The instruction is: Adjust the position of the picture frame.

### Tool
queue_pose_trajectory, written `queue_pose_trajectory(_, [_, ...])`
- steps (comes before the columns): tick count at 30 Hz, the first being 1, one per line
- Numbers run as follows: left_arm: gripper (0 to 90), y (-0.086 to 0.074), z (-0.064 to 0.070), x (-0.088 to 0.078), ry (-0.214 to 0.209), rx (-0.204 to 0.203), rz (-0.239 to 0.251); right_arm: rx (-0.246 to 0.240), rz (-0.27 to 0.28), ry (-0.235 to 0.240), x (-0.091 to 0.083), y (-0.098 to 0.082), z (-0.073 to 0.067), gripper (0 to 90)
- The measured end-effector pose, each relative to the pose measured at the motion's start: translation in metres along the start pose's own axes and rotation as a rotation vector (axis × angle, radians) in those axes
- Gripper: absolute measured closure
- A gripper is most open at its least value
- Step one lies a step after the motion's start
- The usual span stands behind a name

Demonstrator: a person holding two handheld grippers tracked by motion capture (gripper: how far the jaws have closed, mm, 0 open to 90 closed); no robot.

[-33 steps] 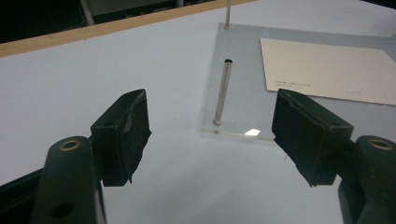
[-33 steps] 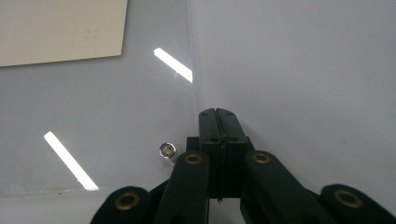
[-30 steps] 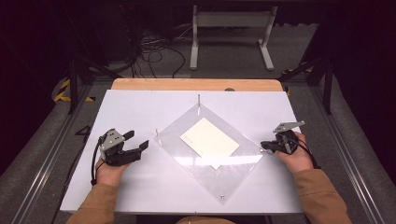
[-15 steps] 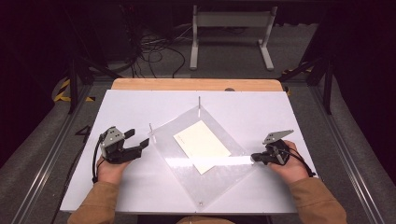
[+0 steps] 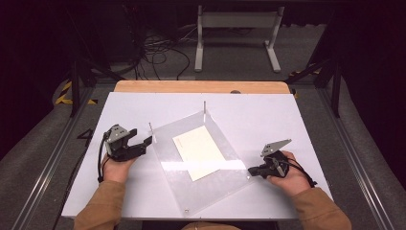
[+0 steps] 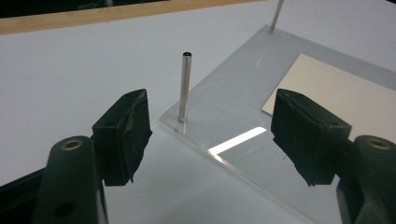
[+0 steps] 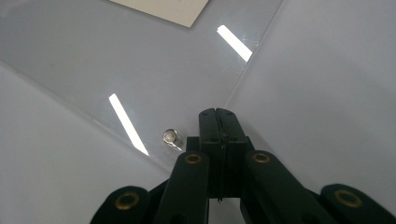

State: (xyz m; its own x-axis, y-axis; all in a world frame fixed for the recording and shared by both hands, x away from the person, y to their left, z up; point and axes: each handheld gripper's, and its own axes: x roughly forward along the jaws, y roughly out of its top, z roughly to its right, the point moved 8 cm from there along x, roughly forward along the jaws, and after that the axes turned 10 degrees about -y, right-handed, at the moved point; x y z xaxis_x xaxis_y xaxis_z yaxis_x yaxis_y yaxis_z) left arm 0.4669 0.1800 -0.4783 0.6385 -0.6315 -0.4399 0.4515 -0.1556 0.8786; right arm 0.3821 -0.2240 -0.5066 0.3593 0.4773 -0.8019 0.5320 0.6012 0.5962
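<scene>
Lying flat on the white table, a clear acrylic plate sits turned like a diamond, and everything else is best placed from it. A cream paper sheet lies in the plate's middle; whether it is on top of the acrylic or beneath it cannot be told. Thin metal pins rise from the plate's corners: the left-corner pin and the far-corner pin stand upright, and a short stud marks the near corner. The left gripper rests on the table just off the plate's left corner, held by the person's left hand; its jaws stand well apart, clamped on nothing. In the left gripper view, the left-corner pin stands ahead of the gap between the two black pads, nearer the left one, with the plate's corner edge running across between them, untouched. At the plate's right corner, the right gripper lies low in the right hand, its jaws pressed fully together with nothing between them. In the right gripper view, the closed tips sit right at the plate's edge, just beside a short metal peg; whether they touch the acrylic cannot be told.
</scene>
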Motion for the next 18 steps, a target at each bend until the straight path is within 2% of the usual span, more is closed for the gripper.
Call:
queue_pose_trajectory(4, [30.2, 0.004, -0.005, 0.011, 0.011, -0.014, -0.014, -0.017, 0.004, 0.012, 0.000, 0.000, -0.004, 89.8])
queue_pose_trajectory(6, [31.9, 0.006, -0.006, 0.016, 0.015, -0.014, -0.025, -0.016, 0.050, 0.009, -0.005, 0.004, -0.004, 89.7])
queue_pose_trajectory(8, [34.4, 0.008, -0.007, 0.021, 0.013, -0.012, -0.029, -0.016, 0.063, -0.003, -0.008, 0.006, -0.003, 89.7])
queue_pose_trajectory(10, [38.4, 0.013, -0.010, 0.030, 0.023, -0.013, -0.036, -0.006, 0.106, -0.032, -0.015, 0.009, 0.002, 89.5])
queue_pose_trajectory(14, [52.9, 0.015, -0.016, 0.040, 0.054, -0.028, -0.054, 0.012, 0.130, -0.045, -0.020, 0.009, 0.007, 89.3])
queue_pose_trajectory(16, [61.7, 0.015, -0.017, 0.042, 0.056, -0.035, -0.053, 0.015, 0.136, -0.047, -0.021, 0.008, 0.007, 89.2])
queue_pose_trajectory(17, [61.7, 0.014, -0.018, 0.044, 0.051, -0.038, -0.053, 0.017, 0.139, -0.051, -0.022, 0.008, 0.008, 89.2])
queue_pose_trajectory(18, [74.9, 0.014, -0.019, 0.046, 0.053, -0.028, -0.057, 0.018, 0.145, -0.052, -0.023, 0.008, 0.009, 88.9])
